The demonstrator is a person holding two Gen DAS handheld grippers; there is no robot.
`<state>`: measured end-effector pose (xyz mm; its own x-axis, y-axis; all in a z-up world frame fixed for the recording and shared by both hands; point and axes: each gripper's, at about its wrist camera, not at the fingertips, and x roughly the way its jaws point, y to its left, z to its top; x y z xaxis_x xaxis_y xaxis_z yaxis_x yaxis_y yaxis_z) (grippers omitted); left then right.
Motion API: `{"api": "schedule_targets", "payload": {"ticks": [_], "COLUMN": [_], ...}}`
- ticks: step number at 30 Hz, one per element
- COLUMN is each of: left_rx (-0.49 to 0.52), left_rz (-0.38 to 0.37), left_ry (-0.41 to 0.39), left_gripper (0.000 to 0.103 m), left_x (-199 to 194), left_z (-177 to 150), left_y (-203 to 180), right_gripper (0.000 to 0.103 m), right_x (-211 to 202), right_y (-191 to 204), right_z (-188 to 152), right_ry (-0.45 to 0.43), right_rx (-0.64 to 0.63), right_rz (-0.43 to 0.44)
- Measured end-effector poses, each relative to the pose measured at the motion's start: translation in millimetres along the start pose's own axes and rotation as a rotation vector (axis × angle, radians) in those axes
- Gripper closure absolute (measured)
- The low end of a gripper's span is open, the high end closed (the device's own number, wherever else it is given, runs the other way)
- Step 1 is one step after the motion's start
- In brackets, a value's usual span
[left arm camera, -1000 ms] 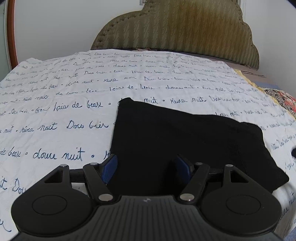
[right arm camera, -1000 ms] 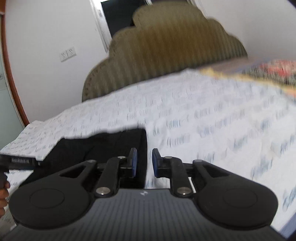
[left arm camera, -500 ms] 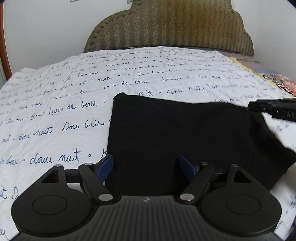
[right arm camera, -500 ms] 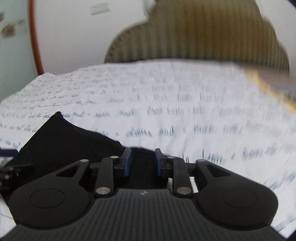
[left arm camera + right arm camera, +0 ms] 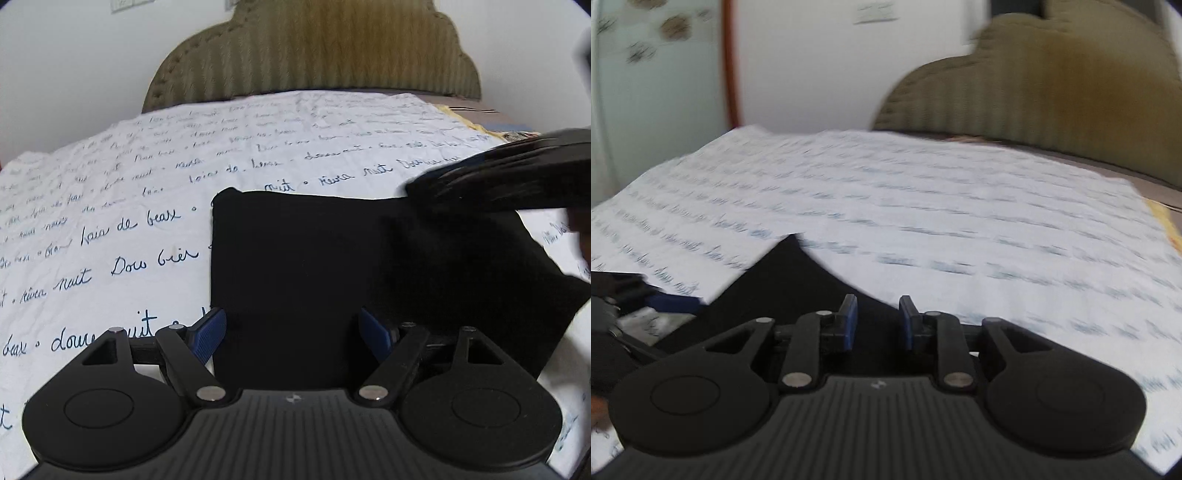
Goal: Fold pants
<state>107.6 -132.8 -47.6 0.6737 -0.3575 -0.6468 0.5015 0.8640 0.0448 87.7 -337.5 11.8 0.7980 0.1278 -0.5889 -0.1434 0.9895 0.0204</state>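
The black pants (image 5: pixel 332 266) lie folded into a flat rectangle on the white bed sheet (image 5: pixel 110 229) printed with blue script. My left gripper (image 5: pixel 291 334) is open wide at the near edge of the pants, its blue pads astride the cloth and not pressing it. In the left wrist view my right gripper (image 5: pixel 498 177) is a blurred black shape over the far right corner of the pants. In its own view the right gripper (image 5: pixel 877 321) hangs over the pants (image 5: pixel 783 288); its jaws are closing, a narrow gap is left, and nothing is pinched.
A padded olive headboard (image 5: pixel 314 51) and a white wall stand behind the bed. A yellow and patterned cover (image 5: pixel 517 134) lies at the far right edge. My left gripper's blue pad (image 5: pixel 670 302) shows at the left of the right wrist view. A hand (image 5: pixel 583 236) shows at the right.
The right gripper swung left across the bed and came over the far right corner of the pants, entering the left wrist view. The left jaws widened a little; the pants stayed flat.
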Motion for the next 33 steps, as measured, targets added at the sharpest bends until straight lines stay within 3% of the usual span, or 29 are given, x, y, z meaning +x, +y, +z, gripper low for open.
{"api": "schedule_targets", "payload": {"ticks": [4, 7, 11, 15, 18, 20, 23, 26, 28, 30, 33], "left_rx": [0.014, -0.013, -0.104, -0.148, -0.121, -0.117, -0.132, -0.130, -0.125, -0.119, -0.115], "left_rz": [-0.003, -0.013, -0.078, -0.118, -0.098, -0.098, -0.109, -0.108, -0.104, -0.099, -0.091], "left_ry": [-0.044, -0.090, -0.076, -0.071, -0.082, -0.085, -0.077, -0.078, -0.079, -0.080, -0.080], "left_gripper": [0.022, 0.014, 0.013, 0.013, 0.012, 0.012, 0.011, 0.010, 0.010, 0.010, 0.009], "left_x": [-3.6, -2.7, 2.6, 5.8, 5.4, 5.4, 7.4, 6.9, 6.6, 7.0, 7.7], "left_z": [-12.5, -22.1, -23.4, -24.6, -24.5, -24.4, -23.8, -24.1, -24.6, -23.9, -23.7], "left_y": [0.8, 6.4, 22.5, 32.3, 27.6, 27.0, 29.6, 30.5, 29.6, 28.7, 26.5], "right_gripper": [0.083, 0.080, 0.082, 0.083, 0.072, 0.072, 0.073, 0.073, 0.065, 0.052, 0.049], "right_x": [63.1, 60.2, 75.8, 132.1, 166.6, 164.2, 134.1, 107.1, 110.1, 121.7, 96.5], "right_y": [8.7, 20.6, 59.1, 81.4, 80.0, 72.7, 76.4, 79.9, 82.7, 81.3, 66.8], "right_z": [-8.9, 7.3, 40.6, 59.7, 58.9, 63.7, 63.5, 56.9, 49.0, 35.5, 31.8], "right_ry": [0.169, 0.115, 0.072, 0.134, 0.178, 0.161, 0.091, 0.071, 0.116, 0.158, 0.067], "right_rx": [-0.050, -0.040, -0.103, -0.134, -0.130, -0.049, -0.090, -0.117, -0.149, -0.214, -0.121], "right_rz": [-0.044, -0.064, 0.041, 0.088, 0.023, 0.005, -0.015, 0.020, 0.013, -0.075, -0.118]}}
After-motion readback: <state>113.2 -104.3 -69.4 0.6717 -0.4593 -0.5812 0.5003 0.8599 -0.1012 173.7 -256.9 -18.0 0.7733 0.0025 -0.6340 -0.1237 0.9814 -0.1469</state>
